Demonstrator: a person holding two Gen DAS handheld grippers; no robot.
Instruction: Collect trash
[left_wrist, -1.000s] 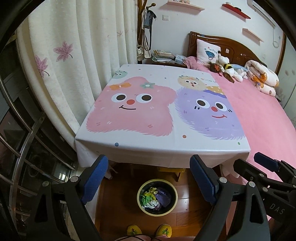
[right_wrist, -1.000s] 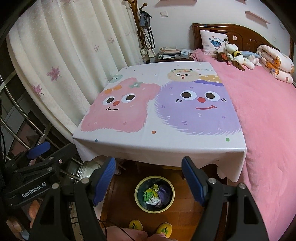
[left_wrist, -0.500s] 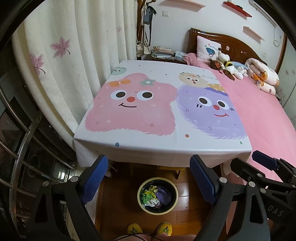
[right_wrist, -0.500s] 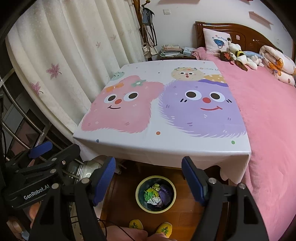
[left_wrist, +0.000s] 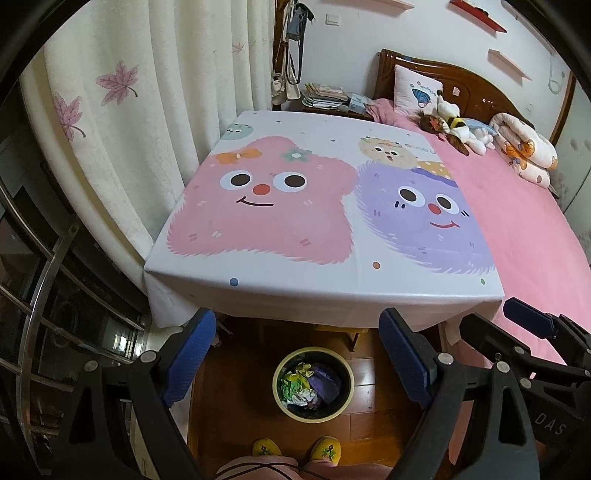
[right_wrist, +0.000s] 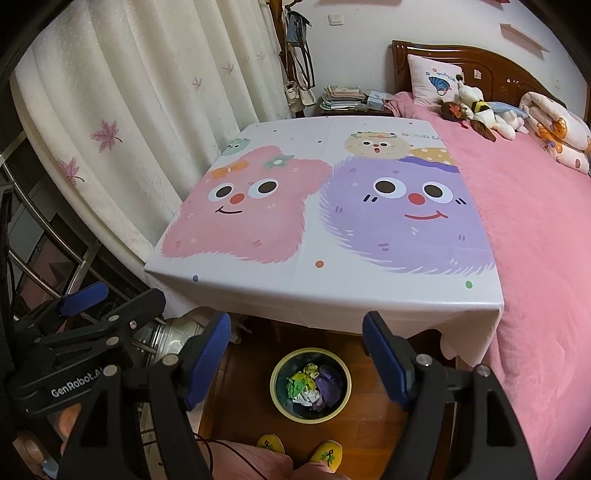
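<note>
Hovering with jaws spread and empty, the left gripper (left_wrist: 295, 350) and right gripper (right_wrist: 295, 354) have barely shifted over the last second. Crumpled paper trash (left_wrist: 308, 384) sits in the wastebasket (left_wrist: 280, 402) below; the cartoon tablecloth (left_wrist: 317, 221) looks bare, so collecting seems finished.

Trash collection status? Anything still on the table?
Looks done: crumpled trash sits in the bin on the floor, and the tablecloth shows no litter in either view. In hand: nothing; left claw and right claw are both open and empty above the bin. Left: nothing visible; the floor under the table is partly hidden.
</note>
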